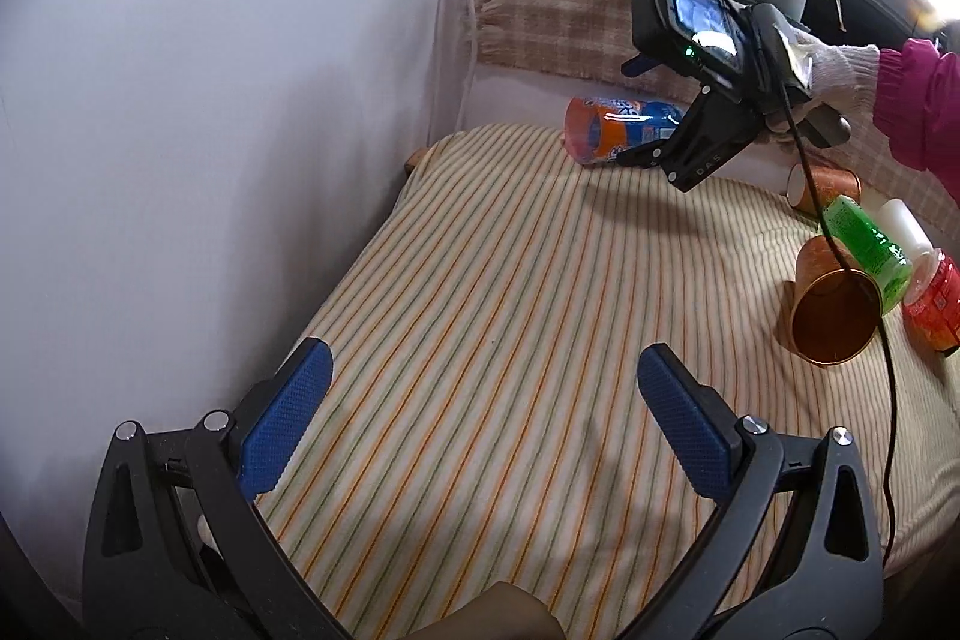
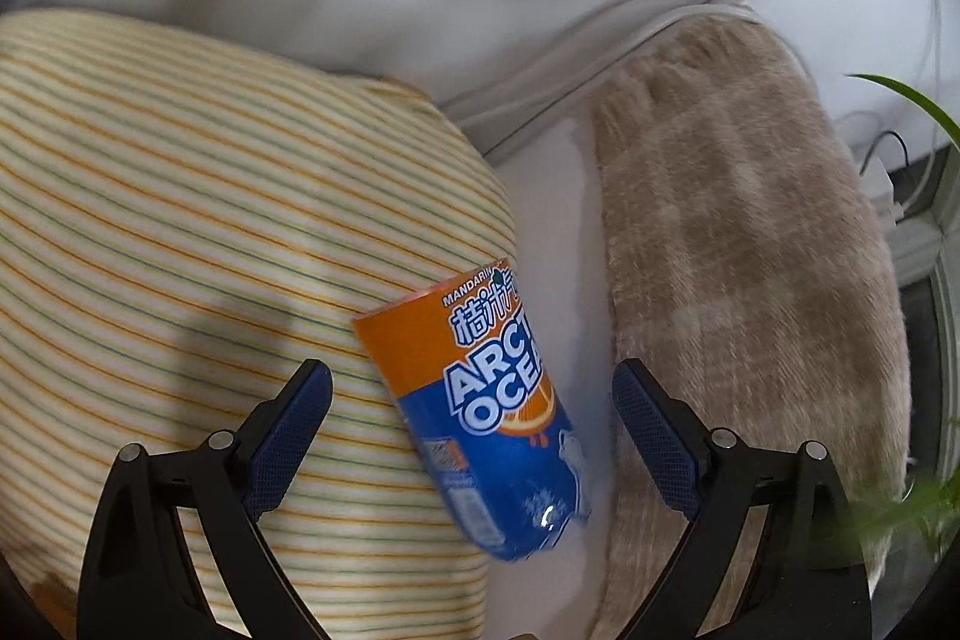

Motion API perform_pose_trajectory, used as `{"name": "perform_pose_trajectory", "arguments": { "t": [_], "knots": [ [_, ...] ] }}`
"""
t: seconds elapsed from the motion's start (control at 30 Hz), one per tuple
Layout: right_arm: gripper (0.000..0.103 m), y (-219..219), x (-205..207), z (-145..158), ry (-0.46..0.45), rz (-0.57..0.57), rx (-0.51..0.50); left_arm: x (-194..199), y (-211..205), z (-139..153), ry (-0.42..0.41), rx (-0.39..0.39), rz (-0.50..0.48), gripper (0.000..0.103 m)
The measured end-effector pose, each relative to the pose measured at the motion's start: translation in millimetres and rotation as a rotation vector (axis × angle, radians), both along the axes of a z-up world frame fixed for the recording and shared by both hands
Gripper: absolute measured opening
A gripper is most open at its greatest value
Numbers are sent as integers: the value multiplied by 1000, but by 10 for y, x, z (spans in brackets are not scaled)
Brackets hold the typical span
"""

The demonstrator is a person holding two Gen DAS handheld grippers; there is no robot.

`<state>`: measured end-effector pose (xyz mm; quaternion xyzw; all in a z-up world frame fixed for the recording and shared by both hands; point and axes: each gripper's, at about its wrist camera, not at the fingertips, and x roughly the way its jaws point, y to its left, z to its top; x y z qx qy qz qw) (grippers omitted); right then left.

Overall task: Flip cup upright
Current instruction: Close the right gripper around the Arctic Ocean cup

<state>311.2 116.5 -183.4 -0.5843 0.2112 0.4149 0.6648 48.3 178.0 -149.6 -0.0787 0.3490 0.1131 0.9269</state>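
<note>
The step in hand looked like the approach for a grasp. The right gripper (image 2: 474, 436) was spread wide, its blue pads on either side of the orange-and-blue cup (image 2: 480, 424), touching neither. The cup lay on its side at the far edge of the striped surface (image 2: 180, 220), its orange end toward 11 o'clock in the right wrist view and its blue end toward 5 o'clock, partly over the white gap beside the beige blanket (image 2: 750, 250).

In the left wrist view the same cup (image 1: 618, 127) sat at about 1 o'clock, with the right gripper (image 1: 642, 157) angled down at it from the gloved hand (image 1: 840, 70).

The left gripper (image 1: 480, 418) was also spread and empty, low over the bare striped cloth at 6 o'clock, well apart from the cup.

The next move probably called for closing the right pads across the cup's middle, then lifting and turning it so that its open end faced up; which end is open could not be told.

Room was tight on two sides: the wall (image 1: 180, 100) ran close at 9 to 11 o'clock, and the surface's edge fell away just under the cup, so a nudge could roll it into the gap. The open middle of the cloth offered the clearest place to set it down. A copper cup (image 1: 834, 316), a green bottle (image 1: 864, 244) and a red bottle (image 1: 936, 298) crowded 3 o'clock.
</note>
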Motion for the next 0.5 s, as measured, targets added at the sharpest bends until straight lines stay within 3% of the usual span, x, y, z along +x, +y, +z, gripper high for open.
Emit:
{"name": "perform_pose_trajectory", "arguments": {
  "t": [0.23, 0.4, 0.5],
  "knots": [
    [92, 93, 94, -246, -49, 22, -72, 23, 67, -33, 6, -4, 11, 103],
    [67, 170, 130, -306, -36, 35, -97, 36, 97, -42, 11, -9, 24, 103],
    [65, 207, 123, -329, -43, 39, -100, 17, 86, -39, 8, -3, 25, 103]
  ]
}}
